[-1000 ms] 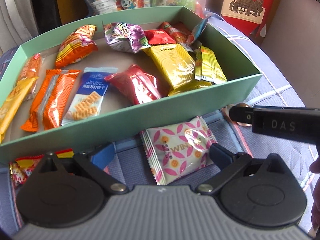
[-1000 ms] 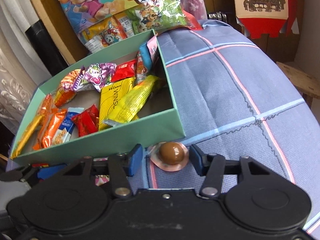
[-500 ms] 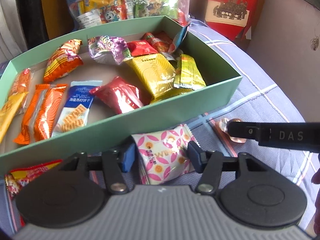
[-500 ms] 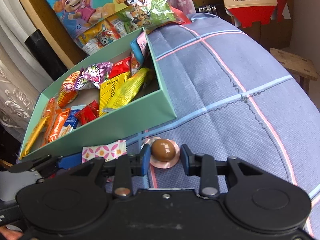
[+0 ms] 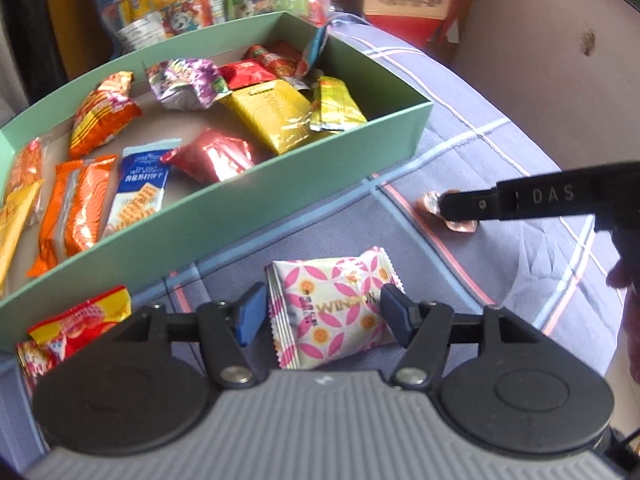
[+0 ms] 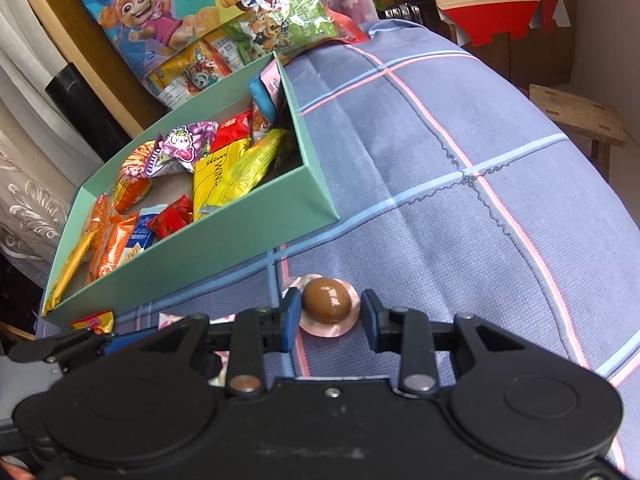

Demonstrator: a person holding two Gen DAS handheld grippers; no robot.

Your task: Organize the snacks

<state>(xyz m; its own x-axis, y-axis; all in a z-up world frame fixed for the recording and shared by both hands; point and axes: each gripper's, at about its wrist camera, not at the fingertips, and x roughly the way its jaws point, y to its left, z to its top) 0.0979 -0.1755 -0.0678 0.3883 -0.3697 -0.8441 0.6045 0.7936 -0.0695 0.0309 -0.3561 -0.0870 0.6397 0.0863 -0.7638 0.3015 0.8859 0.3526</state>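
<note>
Snacks in and around the green box (image 5: 224,216)

The open green box holds about 10 wrapped snacks lying loose and flat: orange, yellow, red, purple and blue packets. In front of its near wall, on the cloth, lie a white packet with pink petals (image 5: 332,308), a red and yellow packet (image 5: 76,320) touching the wall, and a brown chocolate egg (image 6: 327,301) on a pink wrapper.
</note>
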